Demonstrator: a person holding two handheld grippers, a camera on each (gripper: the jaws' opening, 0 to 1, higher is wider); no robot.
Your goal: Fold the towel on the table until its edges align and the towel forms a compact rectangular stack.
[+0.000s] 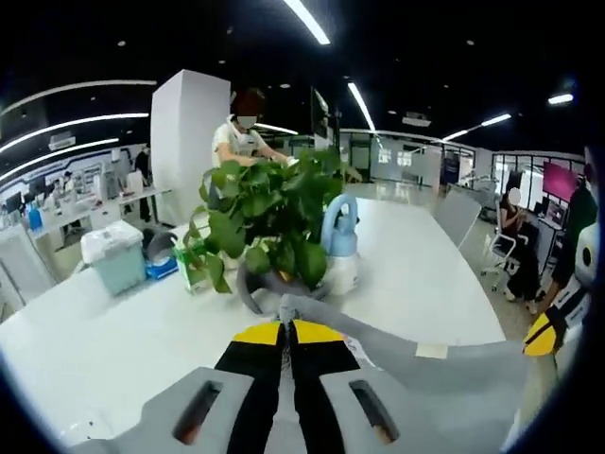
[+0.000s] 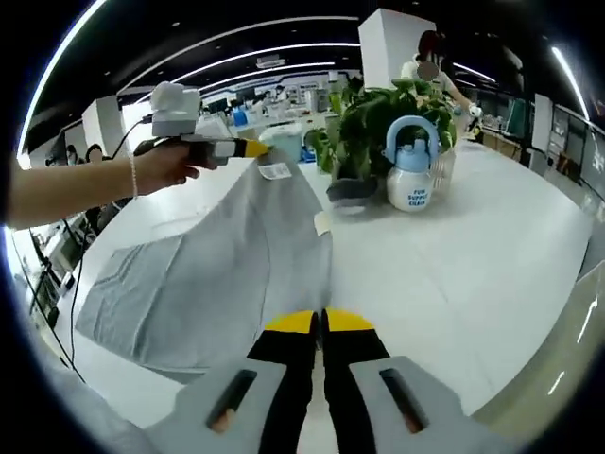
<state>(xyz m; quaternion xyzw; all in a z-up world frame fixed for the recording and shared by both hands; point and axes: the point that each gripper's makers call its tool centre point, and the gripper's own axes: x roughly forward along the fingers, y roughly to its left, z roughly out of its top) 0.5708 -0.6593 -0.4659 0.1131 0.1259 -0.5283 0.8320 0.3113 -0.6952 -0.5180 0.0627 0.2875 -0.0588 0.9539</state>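
Both jaws are pressed together on the grey towel (image 2: 222, 265): the left hand-held gripper (image 2: 253, 148) and the right hand-held gripper (image 2: 319, 323) each pinch a corner, lifting one edge taut while the rest drapes onto the white worktop (image 2: 454, 255) near a potted plant (image 2: 388, 118) and a blue-handled spray bottle (image 2: 413, 175).

There is one gray towel (image 2: 217, 274), one green plant (image 2: 388, 118), one blue and white spray bottle (image 2: 413, 175), and two grippers (image 1: 285, 333) (image 2: 319, 323).
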